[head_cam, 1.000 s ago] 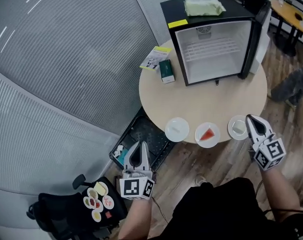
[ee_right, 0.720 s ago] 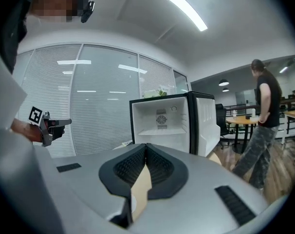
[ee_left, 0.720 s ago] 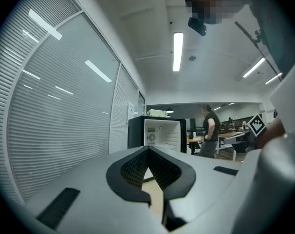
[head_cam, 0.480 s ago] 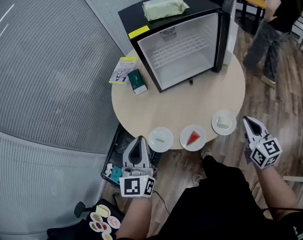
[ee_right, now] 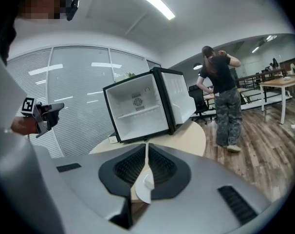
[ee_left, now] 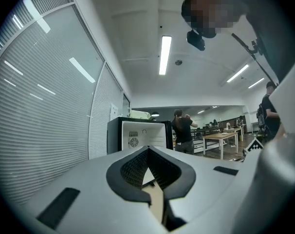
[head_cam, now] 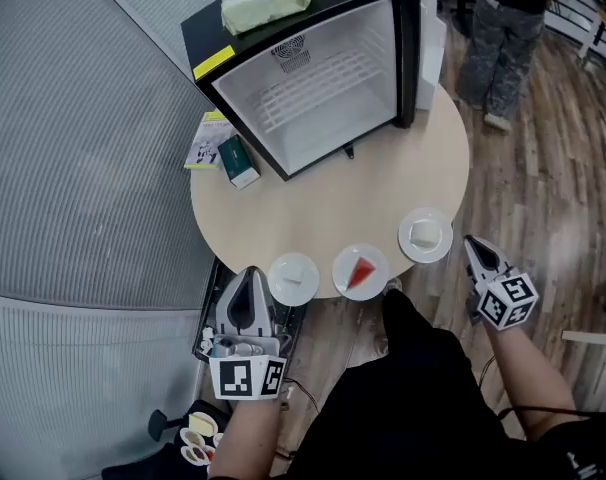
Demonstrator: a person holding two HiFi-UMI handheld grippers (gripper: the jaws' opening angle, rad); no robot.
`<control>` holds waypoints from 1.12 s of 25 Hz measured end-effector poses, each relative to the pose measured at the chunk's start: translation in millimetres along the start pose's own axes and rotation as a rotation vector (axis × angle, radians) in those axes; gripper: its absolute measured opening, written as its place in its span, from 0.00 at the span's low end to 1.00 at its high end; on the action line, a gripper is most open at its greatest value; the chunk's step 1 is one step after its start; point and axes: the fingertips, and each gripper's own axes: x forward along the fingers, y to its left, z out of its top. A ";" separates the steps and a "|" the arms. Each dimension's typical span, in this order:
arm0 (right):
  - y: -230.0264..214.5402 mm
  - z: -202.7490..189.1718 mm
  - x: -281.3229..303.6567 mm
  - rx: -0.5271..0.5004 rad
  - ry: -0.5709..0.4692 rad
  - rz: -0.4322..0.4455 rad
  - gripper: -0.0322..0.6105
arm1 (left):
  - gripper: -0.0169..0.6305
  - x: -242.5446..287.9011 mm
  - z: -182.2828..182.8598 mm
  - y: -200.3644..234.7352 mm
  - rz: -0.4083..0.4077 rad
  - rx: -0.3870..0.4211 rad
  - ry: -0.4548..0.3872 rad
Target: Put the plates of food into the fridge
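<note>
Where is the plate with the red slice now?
In the head view the red-slice plate sits at the table's near edge, between the left plate and the right plate.

no print is legible: the yellow label (head_cam: pixel 213 63) on the fridge (head_cam: pixel 313 78), and the leaflet (head_cam: pixel 205 148) and green box (head_cam: pixel 238 161) at its 8 o'clock, show too small.

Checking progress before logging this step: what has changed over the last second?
The right tongs drew back from the right plate, off the table edge. Nothing was grabbed: they and the left tongs stay shut, empty; three plates stay put, fridge open.
</note>
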 end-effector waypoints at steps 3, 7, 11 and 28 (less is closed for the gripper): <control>-16.4 -27.3 7.5 0.051 0.037 -0.024 0.07 | 0.03 2.7 -5.8 2.9 0.000 0.025 0.038; -42.6 -63.7 22.7 0.161 0.083 -0.056 0.22 | 0.03 11.7 -17.6 4.2 0.012 0.058 0.087; -68.4 -97.9 37.8 0.281 0.116 -0.100 0.32 | 0.03 19.0 -16.9 -1.1 0.011 0.111 0.095; -95.6 -159.9 85.7 0.672 0.190 -0.064 0.32 | 0.03 53.2 -22.5 -9.5 0.037 0.191 0.145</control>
